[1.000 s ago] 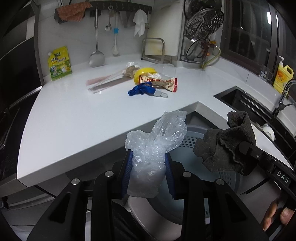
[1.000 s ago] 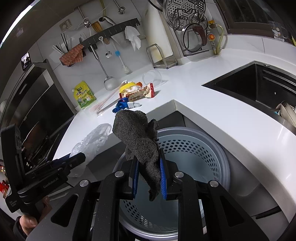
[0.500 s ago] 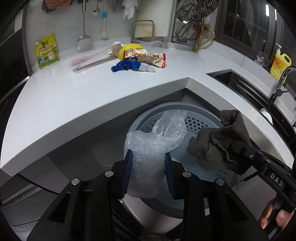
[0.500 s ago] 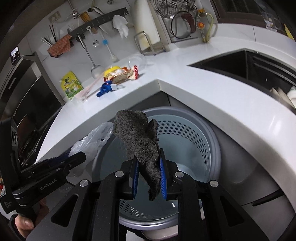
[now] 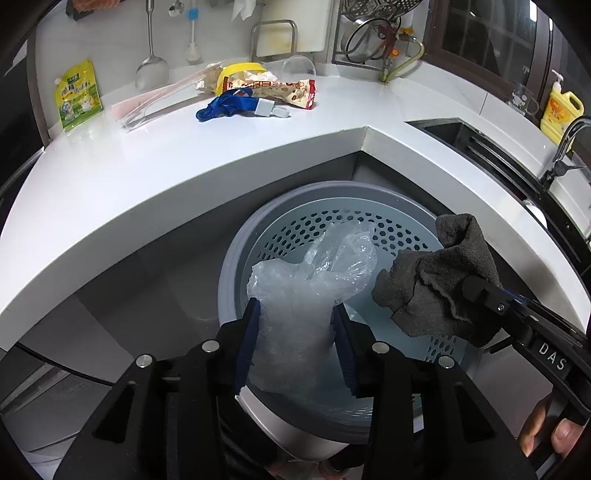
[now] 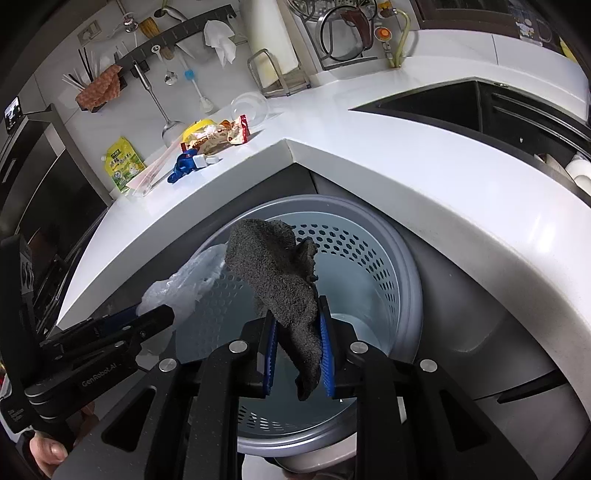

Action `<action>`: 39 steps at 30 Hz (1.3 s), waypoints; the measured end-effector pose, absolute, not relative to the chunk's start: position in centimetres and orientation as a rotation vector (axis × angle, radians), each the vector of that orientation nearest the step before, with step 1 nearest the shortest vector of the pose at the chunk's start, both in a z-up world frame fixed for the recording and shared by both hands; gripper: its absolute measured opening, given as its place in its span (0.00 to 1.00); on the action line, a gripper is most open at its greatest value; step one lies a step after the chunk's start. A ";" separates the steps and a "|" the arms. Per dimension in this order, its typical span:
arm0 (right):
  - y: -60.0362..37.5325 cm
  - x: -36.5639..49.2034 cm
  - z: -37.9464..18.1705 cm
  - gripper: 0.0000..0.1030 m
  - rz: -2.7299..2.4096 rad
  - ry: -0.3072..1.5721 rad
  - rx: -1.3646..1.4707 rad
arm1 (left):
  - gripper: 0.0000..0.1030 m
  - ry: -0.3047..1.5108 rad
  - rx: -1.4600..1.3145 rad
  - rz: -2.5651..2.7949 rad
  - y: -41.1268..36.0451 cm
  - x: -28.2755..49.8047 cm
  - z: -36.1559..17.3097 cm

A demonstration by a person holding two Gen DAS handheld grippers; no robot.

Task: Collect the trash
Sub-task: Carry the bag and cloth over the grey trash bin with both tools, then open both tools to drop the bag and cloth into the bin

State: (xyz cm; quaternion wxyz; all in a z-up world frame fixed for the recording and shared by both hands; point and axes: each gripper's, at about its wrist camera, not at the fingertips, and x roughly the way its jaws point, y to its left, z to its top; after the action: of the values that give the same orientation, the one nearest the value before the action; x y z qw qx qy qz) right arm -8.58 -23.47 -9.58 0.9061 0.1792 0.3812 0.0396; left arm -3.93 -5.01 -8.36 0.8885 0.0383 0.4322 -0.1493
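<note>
My left gripper is shut on a crumpled clear plastic bag and holds it over the grey perforated trash bin. My right gripper is shut on a dark grey rag, also above the bin. The rag shows in the left wrist view to the right of the bag. The bag shows in the right wrist view at the bin's left rim. On the counter lie a snack wrapper, a blue lanyard and a yellow item.
The white L-shaped counter wraps around the bin. A green-yellow pouch leans on the back wall. Clear plastic sleeves, a glass bowl, a dish rack and a sink at the right.
Both grippers have moved down and forward from above the counter edge to over the bin's mouth, each still holding its item. The bin now fills more of both views.
</note>
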 end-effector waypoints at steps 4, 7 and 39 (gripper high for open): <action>-23.3 -8.4 -9.8 0.20 0.081 0.791 0.363 | 0.39 0.901 0.080 -0.308 -5.1 -3.8 -8.4; -23.2 -8.4 -9.8 0.25 0.076 0.790 0.356 | 0.46 0.902 0.080 -0.304 -5.2 -3.8 -8.4; -22.9 -9.0 -8.6 0.54 0.085 0.735 0.360 | 0.87 0.824 0.049 -0.228 -2.8 -4.2 -6.4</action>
State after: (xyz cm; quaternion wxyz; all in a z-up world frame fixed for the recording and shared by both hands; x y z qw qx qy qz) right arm -9.02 -22.91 -8.59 0.9166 0.1751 0.3571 0.0413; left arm -4.21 -2.76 -6.40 0.9098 0.0238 0.3993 -0.1108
